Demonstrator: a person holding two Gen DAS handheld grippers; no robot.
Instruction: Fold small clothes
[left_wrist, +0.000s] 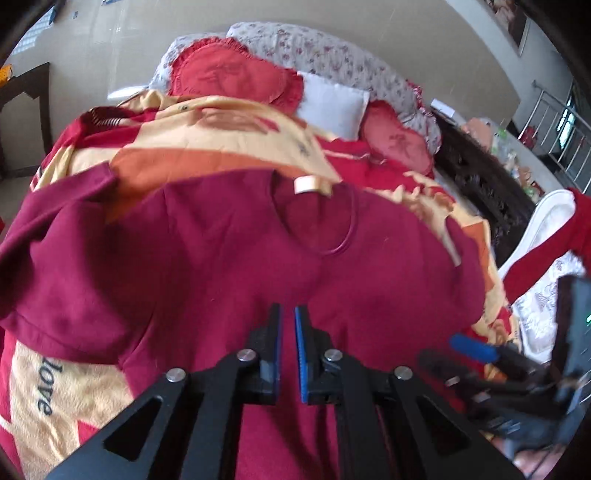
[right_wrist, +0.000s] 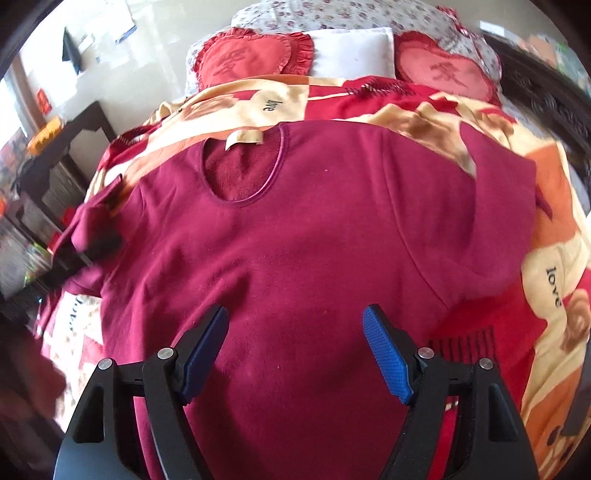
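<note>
Left tongs (left_wrist: 287, 314) closed, empty; right tongs (right_wrist: 295, 317) wide above shirt (right_wrist: 295, 229).

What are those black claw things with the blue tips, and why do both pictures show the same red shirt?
They are two grabbers that a person holds, one in each hand, with a small camera on each. One picture looks along the left gripper, whose blue pads are nearly together with nothing between them. The other looks along the right gripper, spread wide and empty. Both point down at a dark red shirt lying flat on a patterned blanket on a bed, waiting to be folded. Nothing is held.
</note>
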